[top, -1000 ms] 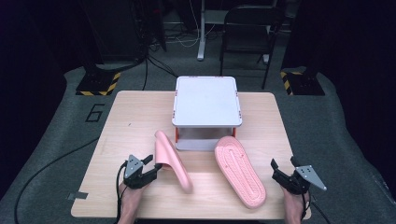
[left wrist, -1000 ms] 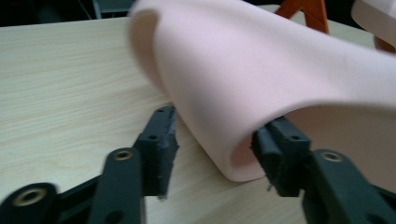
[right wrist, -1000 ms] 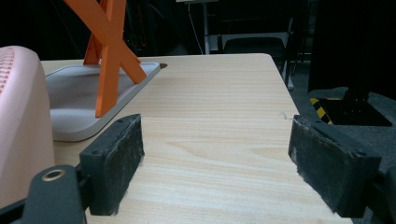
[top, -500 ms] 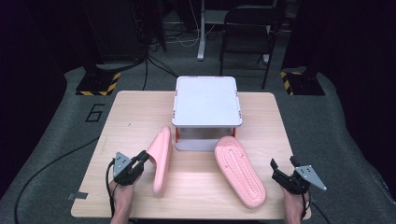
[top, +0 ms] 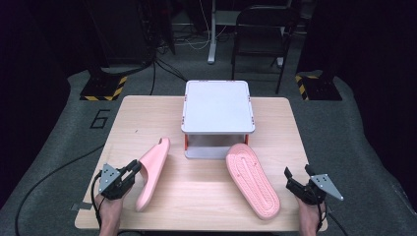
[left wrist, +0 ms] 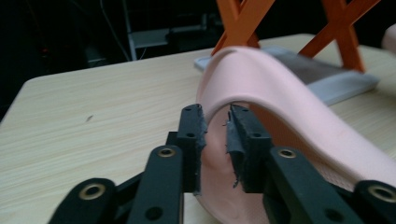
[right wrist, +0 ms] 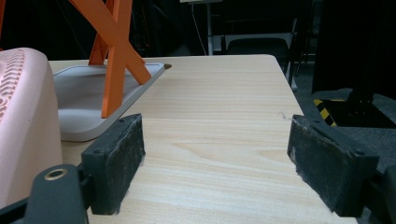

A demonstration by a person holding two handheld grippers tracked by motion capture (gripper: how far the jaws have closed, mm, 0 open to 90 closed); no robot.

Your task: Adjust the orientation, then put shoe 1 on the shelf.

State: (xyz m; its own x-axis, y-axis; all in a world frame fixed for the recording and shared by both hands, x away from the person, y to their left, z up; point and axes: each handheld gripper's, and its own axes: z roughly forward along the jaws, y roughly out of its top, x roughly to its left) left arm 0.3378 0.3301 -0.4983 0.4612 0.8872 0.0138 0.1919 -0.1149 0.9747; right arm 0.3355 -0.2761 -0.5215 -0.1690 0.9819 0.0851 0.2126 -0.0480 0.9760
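Observation:
A pink slipper (top: 153,169) stands on its side left of the table's middle. My left gripper (top: 136,170) grips its strap from the left. In the left gripper view the strap (left wrist: 280,102) arches up between the pads (left wrist: 196,128), which press on it; the jaws have just been opening a little, with the strap still between them. The second pink slipper (top: 253,179) lies sole up to the right. My right gripper (top: 297,173) rests open at the table's front right, its jaws wide apart (right wrist: 215,135) over bare wood, with that slipper (right wrist: 23,116) at its left.
A small white two-level shelf (top: 218,105) with orange cross legs (right wrist: 114,46) stands at the back middle of the wooden table (top: 206,196). A dark chair (top: 260,29) and cables lie on the floor beyond.
My left gripper has moved left with the slipper, turning it up on its side and swinging its near end to the left. The right gripper and the other slipper have stayed put.

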